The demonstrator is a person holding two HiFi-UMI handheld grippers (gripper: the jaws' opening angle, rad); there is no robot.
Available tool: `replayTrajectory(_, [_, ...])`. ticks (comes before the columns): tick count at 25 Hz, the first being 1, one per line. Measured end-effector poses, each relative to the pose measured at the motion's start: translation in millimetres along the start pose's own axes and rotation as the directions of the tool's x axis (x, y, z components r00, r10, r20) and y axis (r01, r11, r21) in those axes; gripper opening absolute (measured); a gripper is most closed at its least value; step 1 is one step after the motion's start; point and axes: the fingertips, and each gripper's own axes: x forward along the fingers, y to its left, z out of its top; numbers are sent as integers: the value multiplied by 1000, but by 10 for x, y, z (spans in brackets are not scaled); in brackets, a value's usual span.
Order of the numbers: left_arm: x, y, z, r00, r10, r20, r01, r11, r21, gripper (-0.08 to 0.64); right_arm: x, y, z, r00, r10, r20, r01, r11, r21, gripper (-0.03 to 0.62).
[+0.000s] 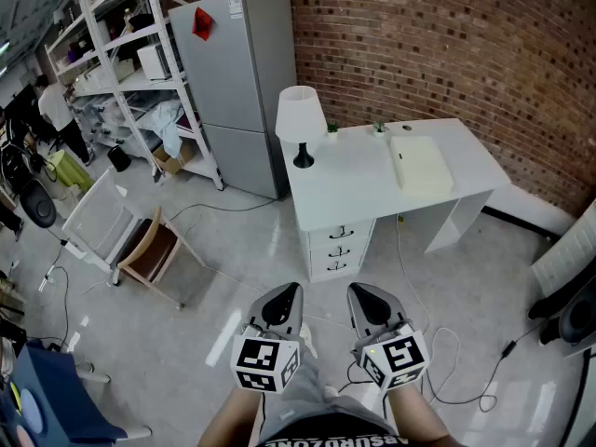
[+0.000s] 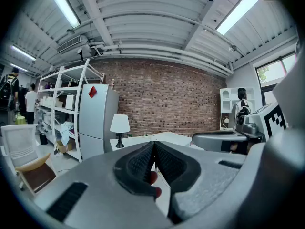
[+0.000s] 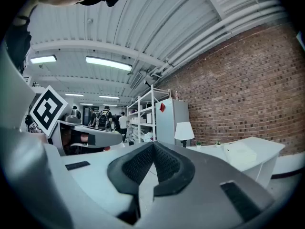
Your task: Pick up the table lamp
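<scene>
**Lamp on counter corner, both hand-held grippers shut, well away**

The table lamp [image 1: 301,124] has a white shade and a black base. It stands upright on the back left corner of the white counter [image 1: 363,189], just beside the grey fridge [image 1: 237,73]. Small potted plants [image 1: 332,128] sit along the counter's back edge by the brick wall [image 1: 447,45]. A flat cream box [image 1: 421,164] lies on the right half. Drawers [image 1: 340,248] face me under the front. A white shelf rack [image 1: 112,54] stands left of the fridge, with a wooden chair [image 1: 154,251] on the floor nearer me.

My left hand-held gripper [image 1: 284,304] and right hand-held gripper [image 1: 365,304] are side by side over the floor, well apart from the counter. Both pairs of jaws are pressed together with nothing between them.
</scene>
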Motion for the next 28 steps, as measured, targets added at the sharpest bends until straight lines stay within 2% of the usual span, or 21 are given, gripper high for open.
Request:
replayTrajectory(10, [525,425,-35,999,15,-49,-15,1000,2,0,561,-332,-79,1000,-3,-17,3,999,53,-8])
replayTrajectory(17, [1179,850,-45,997,9,-75,-10,1000,-20,0,1224,-608,-152,999,14,-42,-11,998,54,-8])
replayTrajectory(28, [2304,1547,355,997,-35,-63,34,999,-23,0,2408,-1224,67,999,3,-46,-2,999,37,-8])
